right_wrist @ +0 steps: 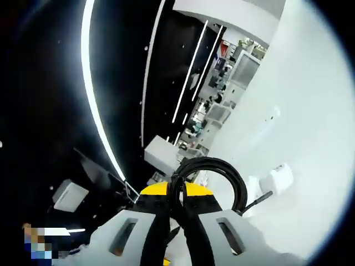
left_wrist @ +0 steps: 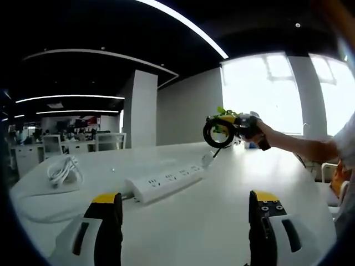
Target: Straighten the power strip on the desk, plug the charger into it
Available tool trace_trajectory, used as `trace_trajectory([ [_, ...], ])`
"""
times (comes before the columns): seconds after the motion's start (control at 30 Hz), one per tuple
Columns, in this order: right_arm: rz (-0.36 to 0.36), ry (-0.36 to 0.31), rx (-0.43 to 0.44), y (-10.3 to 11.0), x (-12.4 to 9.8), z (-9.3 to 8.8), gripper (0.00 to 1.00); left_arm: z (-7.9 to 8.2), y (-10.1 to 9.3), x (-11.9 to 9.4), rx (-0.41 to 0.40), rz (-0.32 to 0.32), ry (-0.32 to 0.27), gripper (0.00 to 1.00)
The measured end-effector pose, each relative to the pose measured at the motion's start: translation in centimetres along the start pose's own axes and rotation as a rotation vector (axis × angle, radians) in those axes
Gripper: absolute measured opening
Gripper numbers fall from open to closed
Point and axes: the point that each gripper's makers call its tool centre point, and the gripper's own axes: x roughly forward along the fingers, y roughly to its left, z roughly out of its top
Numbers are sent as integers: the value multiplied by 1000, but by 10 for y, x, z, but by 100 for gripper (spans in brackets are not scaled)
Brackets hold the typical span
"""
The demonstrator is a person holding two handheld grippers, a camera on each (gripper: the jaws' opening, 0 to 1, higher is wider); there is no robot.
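A white power strip [left_wrist: 166, 182] lies at an angle on the white desk [left_wrist: 222, 221], ahead of my left gripper [left_wrist: 186, 202], whose jaws stand wide open with nothing between them. Beyond the strip's far end, a person's hand [left_wrist: 263, 133] holds my right gripper [left_wrist: 239, 124] above the desk. It is shut on a coiled black cable [left_wrist: 218, 133]. A thin black lead drops from the coil to a small white piece [left_wrist: 207, 160] by the strip's far end. In the right gripper view, my right gripper [right_wrist: 176, 195] pinches the black cable [right_wrist: 236, 176], with a white block [right_wrist: 277, 177] just past it.
A loose coil of white cable [left_wrist: 64, 169] rests on the desk at the left. Office desks and chairs [left_wrist: 108, 141] stand behind, beside a white pillar [left_wrist: 144, 108]. Bright windows [left_wrist: 266, 88] are at the right. The desk [right_wrist: 310, 111] stretches away in the right gripper view.
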Motion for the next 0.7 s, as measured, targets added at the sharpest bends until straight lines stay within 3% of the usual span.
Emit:
trace_trajectory([
  [0.33, 63, -58, 74, 42, 2, -14, 5, 2, 0, 0, 5, -3, -4, 97],
  [0.7, 117, -73, 97, 52, 4, -7, 5, 7, -5, 10, 6, -30, -24, 96],
])
